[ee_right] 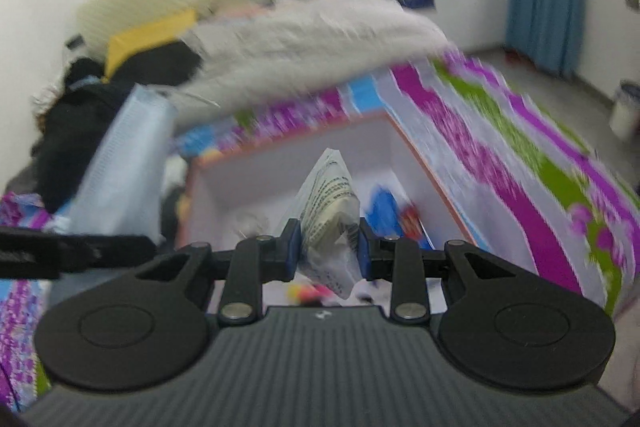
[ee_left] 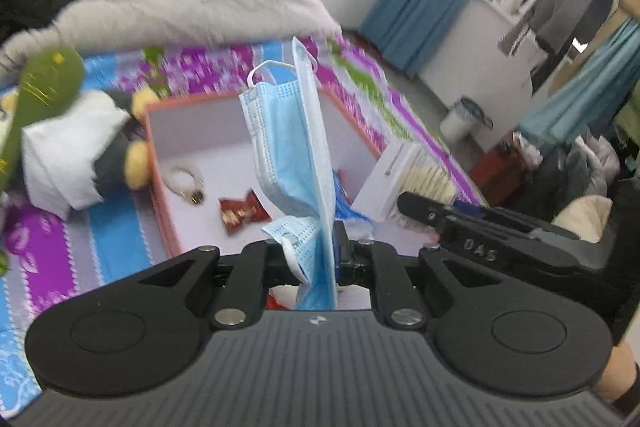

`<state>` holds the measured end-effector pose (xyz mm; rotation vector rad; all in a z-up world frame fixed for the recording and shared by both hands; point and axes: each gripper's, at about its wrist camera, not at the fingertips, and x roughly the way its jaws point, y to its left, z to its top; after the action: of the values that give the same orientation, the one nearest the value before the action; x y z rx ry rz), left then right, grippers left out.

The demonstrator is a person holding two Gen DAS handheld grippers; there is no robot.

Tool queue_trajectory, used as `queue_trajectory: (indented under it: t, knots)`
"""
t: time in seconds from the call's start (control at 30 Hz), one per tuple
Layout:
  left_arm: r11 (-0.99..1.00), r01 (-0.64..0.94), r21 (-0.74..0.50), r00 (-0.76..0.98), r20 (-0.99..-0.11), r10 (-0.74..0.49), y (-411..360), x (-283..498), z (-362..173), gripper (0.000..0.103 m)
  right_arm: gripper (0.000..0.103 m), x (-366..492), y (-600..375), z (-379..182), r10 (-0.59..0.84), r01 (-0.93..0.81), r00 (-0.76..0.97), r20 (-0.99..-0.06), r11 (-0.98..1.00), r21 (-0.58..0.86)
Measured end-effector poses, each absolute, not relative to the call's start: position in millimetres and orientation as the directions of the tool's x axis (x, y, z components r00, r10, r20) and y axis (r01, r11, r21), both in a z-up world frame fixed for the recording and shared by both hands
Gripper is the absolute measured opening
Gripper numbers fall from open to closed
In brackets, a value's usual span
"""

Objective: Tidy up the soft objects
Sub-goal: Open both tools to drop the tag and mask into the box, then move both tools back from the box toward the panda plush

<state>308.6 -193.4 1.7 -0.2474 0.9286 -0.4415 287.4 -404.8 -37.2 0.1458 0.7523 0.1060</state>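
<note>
The left gripper (ee_left: 329, 247) is closed on a bundle of blue face masks (ee_left: 294, 155); the masks are pinched between the fingers and stand up ahead of the fingertips, with loose ends hanging behind them. The open box (ee_left: 192, 107) with the orange rim is seen directly beyond the fingertips, on the striped bedspread (ee_left: 120, 247). A ring-shaped item (ee_left: 186, 181) and a red wrapper (ee_left: 242, 211) lie on the box floor, left of the fingers. A plush toy (ee_left: 92, 151) lies outside the box, further left.

The right gripper (ee_right: 328, 247) is closed on a clear printed packet (ee_right: 332, 211), held between the pads. The same box (ee_right: 420, 159) is seen ahead of and below these fingertips, with blue and red items on its floor to the right.

The step in hand is judged to be the transfer of both loads to the box. For the next move, each gripper is to be lowered over the box interior and the fingers parted only once the load is inside the rim. Snagging of the ear loops on the fingers is to be expected.
</note>
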Motion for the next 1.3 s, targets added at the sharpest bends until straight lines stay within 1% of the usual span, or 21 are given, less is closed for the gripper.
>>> queue_trajectory:
  t: [0.23,0.37,0.5,0.53,0.57,0.6,0.63,0.67,0.7,0.93,1.13,1.3]
  knots:
    - [0.896,0.270,-0.352,0.420,-0.794,-0.438,-223,346,-44,0.015,0.032,297,-430,-86,0.100,0.028,0.639,-0.763,0.988,0.154]
    - [0.913,0.270,-0.307,0.391,-0.831,-0.395,-234,359,-66,0.015,0.032,294,-438,-101,0.091,0.045,0.617,-0.782,0.988,0.150]
    - [0.915,0.266,-0.304,0.373,-0.843,-0.389,-238,365,-76,0.016,0.033,290,-441,-108,0.086,0.056,0.605,-0.792,0.987,0.150]
    - [0.917,0.265,-0.297,0.371,-0.847,-0.382,-239,366,-77,0.020,0.036,290,-442,-110,0.088,0.058,0.603,-0.793,0.986,0.153]
    - [0.919,0.266,-0.290,0.364,-0.853,-0.375,-240,367,-79,0.022,0.036,290,-443,-111,0.087,0.062,0.600,-0.795,0.986,0.155]
    - [0.919,0.270,-0.286,0.362,-0.855,-0.372,-241,366,-78,0.027,0.039,290,-445,-111,0.083,0.069,0.598,-0.797,0.986,0.155]
    - [0.920,0.276,-0.279,0.366,-0.854,-0.369,-241,363,-76,0.037,0.044,291,-446,-112,0.079,0.075,0.597,-0.798,0.985,0.154]
    - [0.924,0.275,-0.266,0.376,-0.854,-0.358,-241,362,-75,0.044,0.045,292,-447,-111,0.075,0.080,0.600,-0.796,0.985,0.153]
    - [0.929,0.272,-0.250,0.394,-0.852,-0.345,-240,361,-73,0.051,0.046,291,-447,-109,0.075,0.079,0.607,-0.792,0.985,0.154]
    - [0.936,0.290,-0.199,0.509,-0.796,-0.327,-231,340,-40,0.051,0.047,274,-441,-78,0.063,0.053,0.692,-0.719,0.989,0.138]
    - [0.935,0.316,-0.159,0.617,-0.715,-0.330,-217,307,-1,0.051,0.047,247,-431,-43,0.091,0.012,0.779,-0.621,0.987,0.160]
    - [0.930,0.329,-0.163,0.671,-0.653,-0.351,-199,277,20,0.051,0.047,225,-417,-25,0.121,-0.023,0.817,-0.563,0.984,0.177]
